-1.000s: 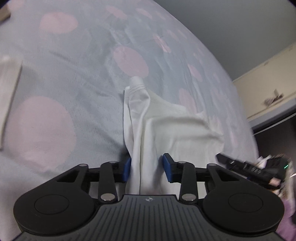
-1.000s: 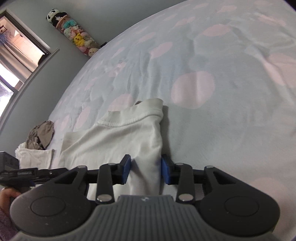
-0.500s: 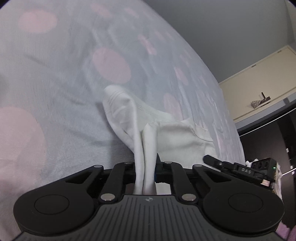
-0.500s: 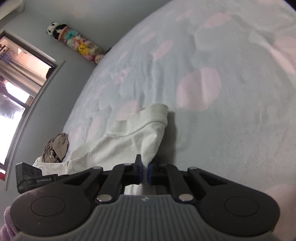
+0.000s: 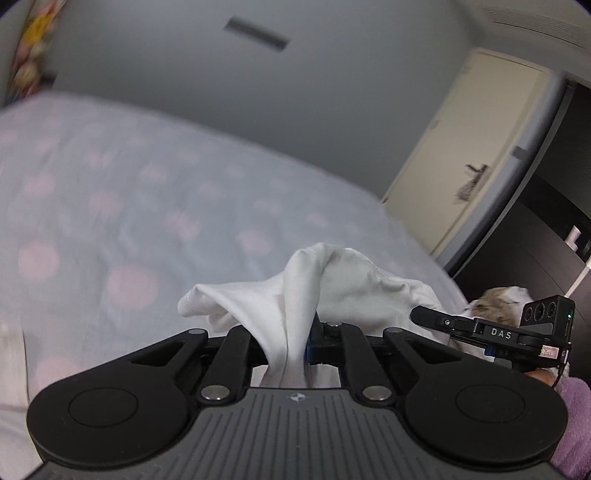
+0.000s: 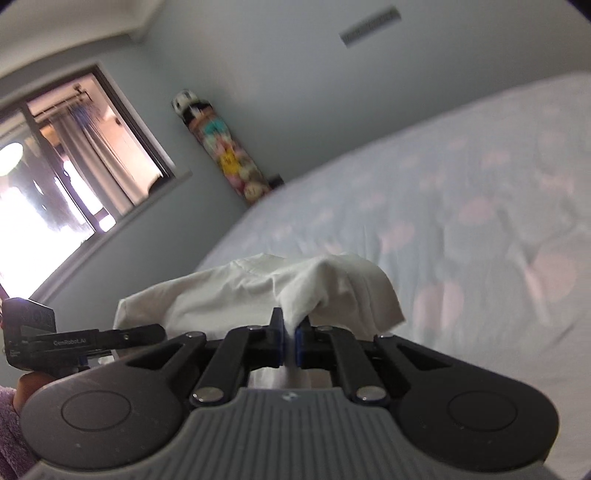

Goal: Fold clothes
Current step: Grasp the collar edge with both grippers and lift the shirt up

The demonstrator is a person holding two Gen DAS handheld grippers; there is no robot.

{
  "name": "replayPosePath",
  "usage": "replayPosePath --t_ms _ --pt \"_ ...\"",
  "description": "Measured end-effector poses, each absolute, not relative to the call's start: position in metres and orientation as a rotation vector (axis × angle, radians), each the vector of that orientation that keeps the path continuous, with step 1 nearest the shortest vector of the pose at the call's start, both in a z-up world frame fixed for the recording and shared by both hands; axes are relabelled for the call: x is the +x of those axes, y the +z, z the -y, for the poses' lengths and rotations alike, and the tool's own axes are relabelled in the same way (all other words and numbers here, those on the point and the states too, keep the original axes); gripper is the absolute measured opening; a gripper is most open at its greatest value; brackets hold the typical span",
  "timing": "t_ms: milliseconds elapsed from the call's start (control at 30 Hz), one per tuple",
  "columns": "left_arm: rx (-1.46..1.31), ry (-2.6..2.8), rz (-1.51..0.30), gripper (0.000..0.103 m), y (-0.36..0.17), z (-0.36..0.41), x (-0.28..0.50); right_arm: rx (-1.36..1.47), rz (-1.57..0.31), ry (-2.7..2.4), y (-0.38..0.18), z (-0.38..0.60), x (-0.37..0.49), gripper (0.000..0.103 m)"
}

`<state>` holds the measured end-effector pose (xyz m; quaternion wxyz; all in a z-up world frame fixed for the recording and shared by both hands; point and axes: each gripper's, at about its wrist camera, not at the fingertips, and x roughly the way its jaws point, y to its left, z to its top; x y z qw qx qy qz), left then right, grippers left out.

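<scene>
Two grippers hold one white garment (image 5: 354, 280) up off the bed (image 5: 110, 206), each with its jaws pinched down on a bunch of the cloth. Off the bed's far left corner a column of stuffed toys (image 6: 221, 151) leans against the grey wall, and further left of it a dark-framed window (image 6: 77, 155) glows with daylight behind a pale curtain. The bed itself is spread with a light blue cover dotted with large pink circles, blurred in both views. At the bed's left edge, in the left wrist view, a strip of pale folded cloth (image 5: 13, 354) lies on the cover.

Above the bed's near side the left gripper (image 5: 295, 343) clamps a gathered fold, the fabric rising in a peak past its fingers. The right gripper (image 6: 290, 343) bites another bunch, the rest draping away in front of it. High on the wall behind the bed sits a narrow vent (image 5: 256, 34). To the right of the bed stands a cream door (image 5: 469, 155), then a dark opening. A purple fuzzy sleeve (image 5: 572, 424) shows at the edge of the frame.
</scene>
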<state>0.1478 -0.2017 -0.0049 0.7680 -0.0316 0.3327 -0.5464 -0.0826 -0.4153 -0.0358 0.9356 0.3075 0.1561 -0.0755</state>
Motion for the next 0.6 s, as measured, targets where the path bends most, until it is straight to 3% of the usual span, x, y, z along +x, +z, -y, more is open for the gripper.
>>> replayPosePath --t_ms 333,600 --pt "-0.067 -1.360 -0.543 0.007 0.084 0.239 0.064 0.584 -0.171 -0.203 0.077 0.432 -0.197 0.007" --pt "-0.122 -1.383 -0.602 0.007 0.067 0.257 0.051 0.548 -0.200 -0.247 0.110 0.441 -0.243 0.007"
